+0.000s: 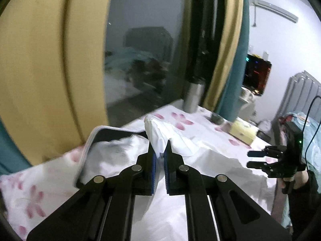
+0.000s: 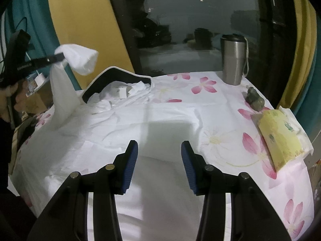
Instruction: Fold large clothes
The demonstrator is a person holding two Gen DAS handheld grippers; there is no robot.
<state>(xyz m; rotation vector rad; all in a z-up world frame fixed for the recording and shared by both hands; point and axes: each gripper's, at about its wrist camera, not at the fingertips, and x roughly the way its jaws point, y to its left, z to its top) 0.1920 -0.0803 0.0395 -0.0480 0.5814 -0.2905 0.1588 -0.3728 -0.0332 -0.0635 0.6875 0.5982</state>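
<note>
Garment: a large white garment with a dark-lined collar lies spread over most of the worktop, which wears a white cloth printed with pink flowers. The collar end points toward the window.

Sleeve: 1 sleeve is lifted off the worktop at the left side, rising in a narrow column from the garment's shoulder, with its cuff end flopping over above the claw that holds it.

Left claw: the left claw is pressed together on the white sleeve fabric, which bunches out past its fingertips. From the right wrist view it sits high at the left, well above the cloth, with a hand below it on the grip.

Right claw: the right claw stands spread, blue pads facing each other with nothing between them, over the lower middle of the garment. I cannot tell whether it touches the fabric.

Far edge: a steel tumbler stands upright near the window.

Right edge: a small dark greenish figurine lies just beyond a yellow tissue pack, the 2 close together and apart from the garment.

Background: yellow and teal curtains frame dark window glass.
</note>
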